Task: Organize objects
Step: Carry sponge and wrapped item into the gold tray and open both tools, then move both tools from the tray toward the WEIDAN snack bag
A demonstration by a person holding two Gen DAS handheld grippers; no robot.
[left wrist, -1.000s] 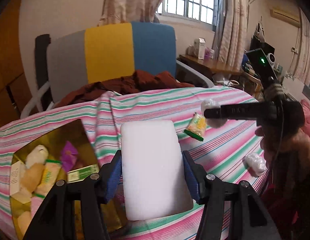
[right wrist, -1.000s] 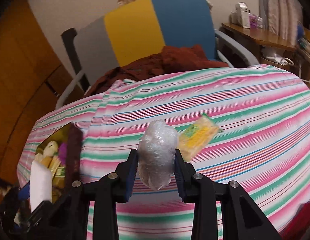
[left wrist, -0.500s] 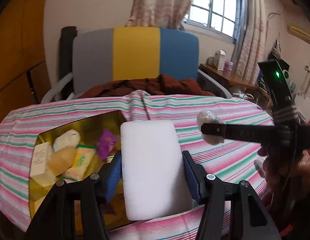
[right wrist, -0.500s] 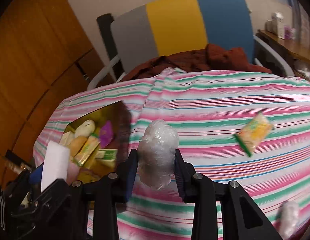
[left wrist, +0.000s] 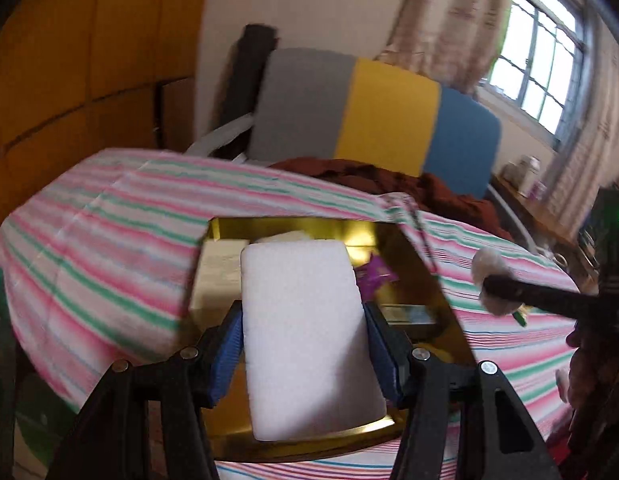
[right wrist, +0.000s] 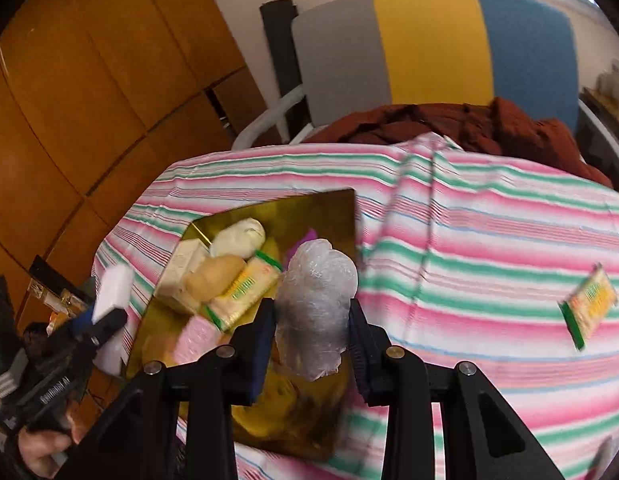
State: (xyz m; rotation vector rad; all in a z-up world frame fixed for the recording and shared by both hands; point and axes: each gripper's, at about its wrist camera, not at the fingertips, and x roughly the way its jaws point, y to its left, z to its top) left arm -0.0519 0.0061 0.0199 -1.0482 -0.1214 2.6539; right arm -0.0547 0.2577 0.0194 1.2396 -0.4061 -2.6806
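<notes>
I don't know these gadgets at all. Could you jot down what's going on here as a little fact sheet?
Setting: table with striped cloth, chair behind it
Left gripper: shut on white block
Right gripper: shut on clear-wrapped bundle
Container: gold box, open, holding several packets
Position: both grippers over or near the box
Left out: yellow packet lying on the cloth
On chair: dark red cloth

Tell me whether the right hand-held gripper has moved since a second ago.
Yes. The right hand-held gripper, clamping the plastic-wrapped bundle, swung left from the yellow snack packet to the gold box.
</notes>
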